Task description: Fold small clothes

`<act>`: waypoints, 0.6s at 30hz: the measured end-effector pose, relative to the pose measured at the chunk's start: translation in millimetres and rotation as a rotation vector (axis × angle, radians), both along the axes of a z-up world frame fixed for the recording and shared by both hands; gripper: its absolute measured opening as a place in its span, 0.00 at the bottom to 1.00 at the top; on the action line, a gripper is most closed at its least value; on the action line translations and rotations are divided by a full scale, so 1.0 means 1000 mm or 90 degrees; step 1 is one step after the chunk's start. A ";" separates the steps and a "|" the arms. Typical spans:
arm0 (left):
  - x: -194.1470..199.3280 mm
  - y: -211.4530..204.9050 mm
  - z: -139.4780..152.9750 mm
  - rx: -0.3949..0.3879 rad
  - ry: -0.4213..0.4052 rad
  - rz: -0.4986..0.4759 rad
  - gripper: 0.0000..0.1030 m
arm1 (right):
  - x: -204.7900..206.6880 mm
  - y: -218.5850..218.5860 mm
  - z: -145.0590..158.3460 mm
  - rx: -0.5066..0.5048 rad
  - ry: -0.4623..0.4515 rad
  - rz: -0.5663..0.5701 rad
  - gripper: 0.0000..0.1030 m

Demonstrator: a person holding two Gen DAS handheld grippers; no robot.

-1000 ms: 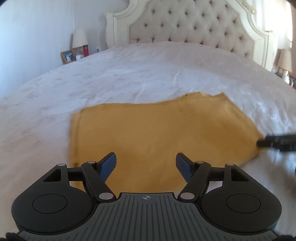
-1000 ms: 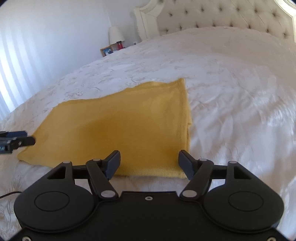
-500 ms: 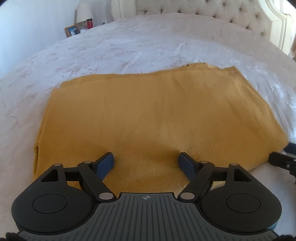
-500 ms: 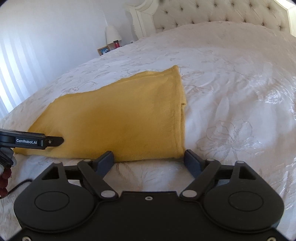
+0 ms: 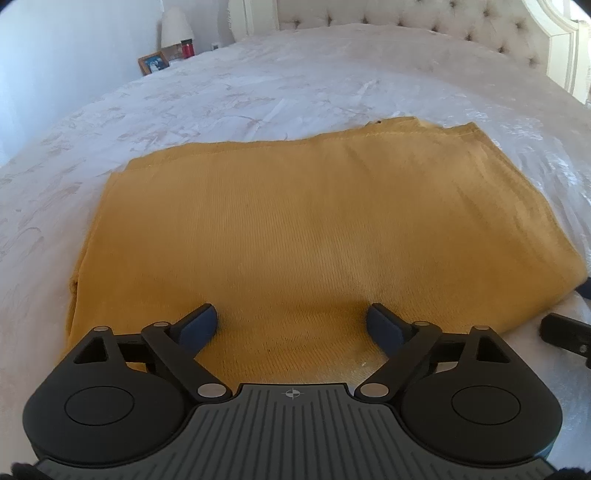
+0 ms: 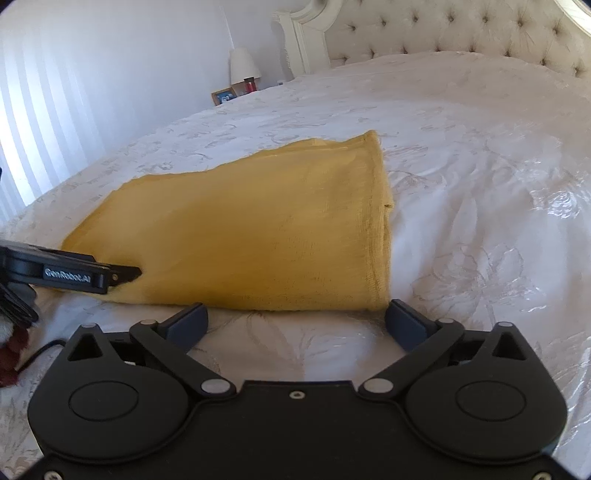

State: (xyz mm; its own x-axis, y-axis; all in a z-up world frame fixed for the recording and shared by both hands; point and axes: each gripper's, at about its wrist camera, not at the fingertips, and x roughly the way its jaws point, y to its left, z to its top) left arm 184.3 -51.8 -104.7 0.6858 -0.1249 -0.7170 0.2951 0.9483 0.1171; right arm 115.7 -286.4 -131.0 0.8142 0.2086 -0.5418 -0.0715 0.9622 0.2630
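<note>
A mustard-yellow cloth (image 5: pixel 295 229) lies folded flat on the white bedspread (image 5: pixel 258 85). My left gripper (image 5: pixel 291 321) hovers low over the cloth's near edge. Its jaws are opening, and the fabric lies beneath them with no pad pressing on it. In the right wrist view the same cloth (image 6: pixel 258 229) lies just beyond my right gripper (image 6: pixel 295 317). That gripper's jaws are also opening, over bare bedspread by the cloth's near right corner. The left gripper's fingertip (image 6: pixel 125 275) touches the cloth near its left corner. The right gripper's finger (image 5: pixel 565 332) shows at the right edge.
A tufted headboard (image 6: pixel 443 33) stands at the far end of the bed. Beside it a nightstand holds a lamp (image 6: pixel 242 66), a photo frame (image 6: pixel 223 96) and a red jar (image 5: pixel 187 48). A cable (image 6: pixel 40 354) and a dark red object lie at the bed's near left.
Both grippers' jaws have spread wider. The left gripper has dropped forward onto the cloth's near edge. The cloth's edge now lies just ahead of the right fingertips instead of under them.
</note>
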 end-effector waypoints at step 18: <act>-0.021 -0.002 0.005 0.010 -0.022 0.008 0.81 | -0.002 -0.022 -0.001 0.115 -0.003 0.025 1.00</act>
